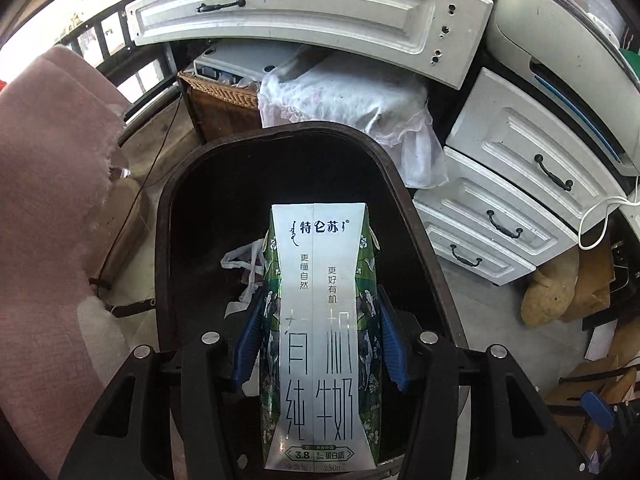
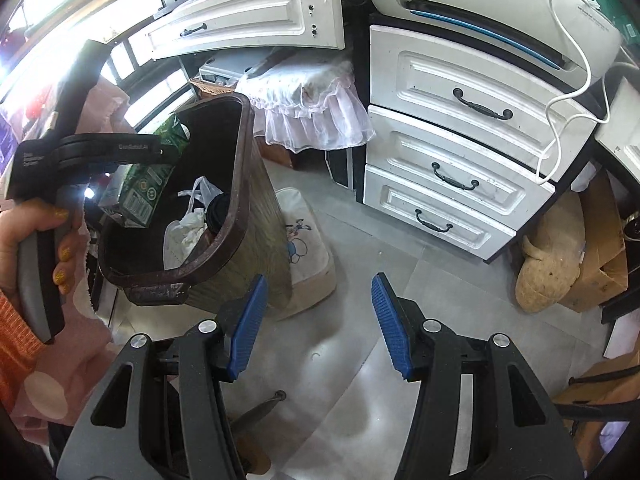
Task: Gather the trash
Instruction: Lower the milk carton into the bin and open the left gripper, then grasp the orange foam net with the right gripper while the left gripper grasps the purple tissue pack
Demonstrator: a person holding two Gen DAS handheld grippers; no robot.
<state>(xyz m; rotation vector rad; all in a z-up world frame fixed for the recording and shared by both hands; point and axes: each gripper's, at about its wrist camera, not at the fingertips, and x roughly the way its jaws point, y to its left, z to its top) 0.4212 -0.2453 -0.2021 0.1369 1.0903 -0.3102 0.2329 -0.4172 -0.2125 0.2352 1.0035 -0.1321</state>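
Carton [image 1: 318, 332] sits clamped in our left gripper [image 1: 320, 344] over the bin [image 1: 416, 216]. We release squarely above the opening; our right gripper [image 2: 318, 324] hangs empty, jaws apart.

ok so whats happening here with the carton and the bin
A person is collecting trash with a hand-held gripper in each hand. The left hand-held gripper is shut on a milk carton held over the open dark bin, which already holds a white plastic bag. The right hand-held gripper is open and holds nothing, over the floor.

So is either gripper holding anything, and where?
The left gripper grips a milk carton by its two narrow sides, above the trash bin. The right gripper holds nothing.
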